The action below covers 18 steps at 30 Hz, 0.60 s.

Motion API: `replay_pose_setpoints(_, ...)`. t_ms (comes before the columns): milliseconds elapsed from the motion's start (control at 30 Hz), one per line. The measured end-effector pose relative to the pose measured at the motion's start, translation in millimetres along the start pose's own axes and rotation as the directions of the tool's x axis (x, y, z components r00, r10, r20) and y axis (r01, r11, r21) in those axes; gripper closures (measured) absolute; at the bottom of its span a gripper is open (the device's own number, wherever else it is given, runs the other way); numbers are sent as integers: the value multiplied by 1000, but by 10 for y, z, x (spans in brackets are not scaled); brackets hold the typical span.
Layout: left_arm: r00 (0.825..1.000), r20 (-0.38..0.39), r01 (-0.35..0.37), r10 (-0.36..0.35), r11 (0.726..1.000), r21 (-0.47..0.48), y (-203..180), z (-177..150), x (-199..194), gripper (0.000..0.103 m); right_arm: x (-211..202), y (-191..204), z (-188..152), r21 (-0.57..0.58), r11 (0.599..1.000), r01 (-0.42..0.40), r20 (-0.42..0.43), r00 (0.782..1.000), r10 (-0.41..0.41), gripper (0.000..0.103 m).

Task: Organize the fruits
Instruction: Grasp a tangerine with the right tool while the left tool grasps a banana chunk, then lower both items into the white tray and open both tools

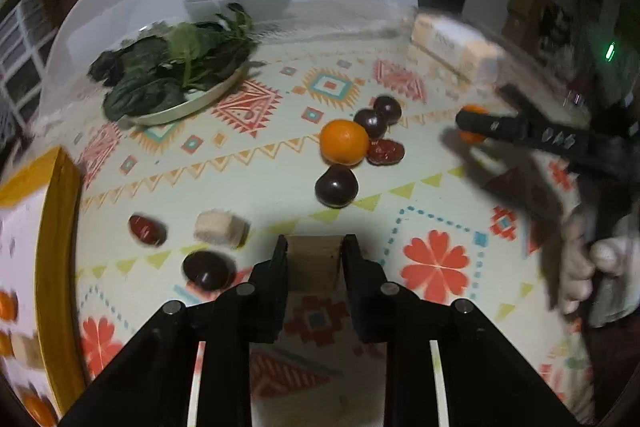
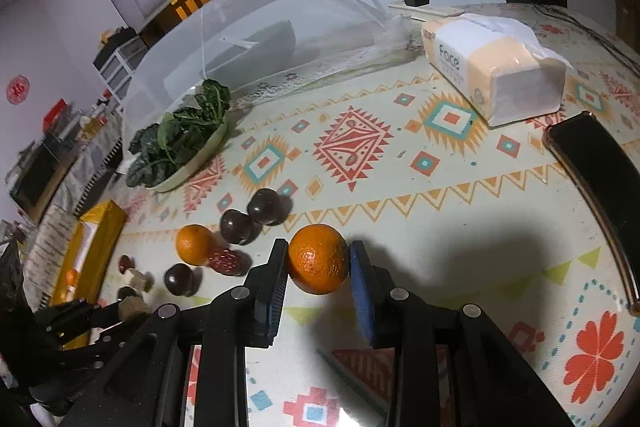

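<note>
Both my grippers are loaded; the yellow box waits on the left.

My right gripper (image 2: 318, 259) clamps an orange (image 2: 319, 258); my left gripper (image 1: 315, 263) pinches a tan cube (image 1: 316, 261), nearer the yellow box (image 1: 60, 259), which already holds orange pieces. Chestnuts (image 1: 337, 185) lie ahead.

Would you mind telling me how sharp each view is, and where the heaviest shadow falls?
Left wrist view: motion-blurred, worst at the edges, where the tissue pack and yellow box smear. Right wrist view: sharp, though the fisheye bends the table; the darkest shadow lies right of the orange held in the right gripper.
</note>
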<state>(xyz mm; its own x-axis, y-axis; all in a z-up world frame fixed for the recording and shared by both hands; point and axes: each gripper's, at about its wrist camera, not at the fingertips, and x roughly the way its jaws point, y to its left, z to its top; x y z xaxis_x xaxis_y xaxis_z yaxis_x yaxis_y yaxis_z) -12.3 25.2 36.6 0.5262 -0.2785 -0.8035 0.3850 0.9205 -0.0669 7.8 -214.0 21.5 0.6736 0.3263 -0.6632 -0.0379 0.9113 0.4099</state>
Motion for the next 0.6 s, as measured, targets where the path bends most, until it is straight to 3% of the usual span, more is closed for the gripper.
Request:
replay_pose_setpoints(133,998,63,25,-18,994,-108,253,-165,-456,78,-41,144,-28,-36,999,-30,21,999,30,70)
replay_pose_setpoints(267,993,115,1,26,973,-229,657,-372,-938,78,-123,426,-89,-67,996,-61,17,998,63,70)
replay_pose_setpoints(433,974,152,-97,166,919,-383,1268,-699,-1432,78,-235,1077,-163,-150,978,-141,-5,990,142,70)
replay_pose_setpoints(500,954,146,-175,261,884,-434,1503,-832,-1554,78,-258,1405,-197,-188,964,-188,-24,982,187,70)
replay_pose_setpoints(600,935,124,-233,334,837,-495,1801,-1010,-1660,78,-204,1982,-288,-252,930,-269,-80,963,257,70)
